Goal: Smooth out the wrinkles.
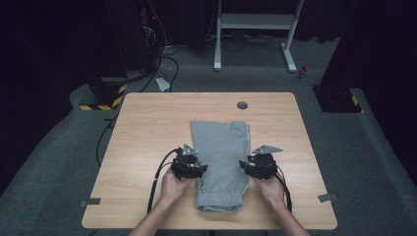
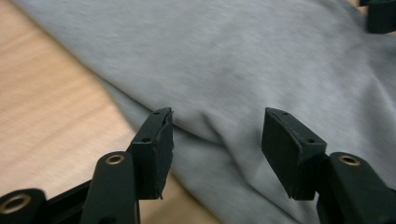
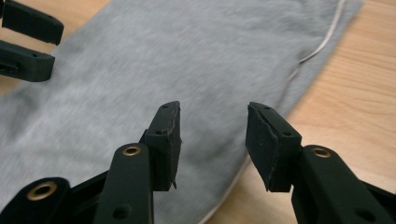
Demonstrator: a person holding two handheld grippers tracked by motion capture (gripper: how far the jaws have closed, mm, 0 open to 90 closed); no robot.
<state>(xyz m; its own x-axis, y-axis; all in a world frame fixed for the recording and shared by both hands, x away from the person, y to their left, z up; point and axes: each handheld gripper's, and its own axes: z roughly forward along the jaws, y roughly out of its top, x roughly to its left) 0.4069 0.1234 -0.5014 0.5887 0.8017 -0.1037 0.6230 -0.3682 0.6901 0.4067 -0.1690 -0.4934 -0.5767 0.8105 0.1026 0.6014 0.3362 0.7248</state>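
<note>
**Grey shorts flat on table, grippers at either edge**

High view: grey shorts [image 1: 220, 162] folded lengthwise mid-table [image 1: 147, 128], waistband nearest the person. Left gripper [image 1: 195, 168] at the left edge, right gripper [image 1: 246, 166] at the right edge.

Left gripper view: jaws spread wide, gripping nothing, poised over the cloth's edge [image 2: 243, 70] beside bare wood.

Right gripper view: jaws parted, empty, above the hemmed edge [image 3: 187, 56]; left gripper [image 3: 28, 42] at far left.

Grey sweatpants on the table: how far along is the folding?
The grey sweatpants already lie folded lengthwise into one strip. Both jaws stand open: the left hand-held gripper and right hand-held gripper are at its opposite edges, gripping nothing. Any crosswise fold looks still undone.
</note>
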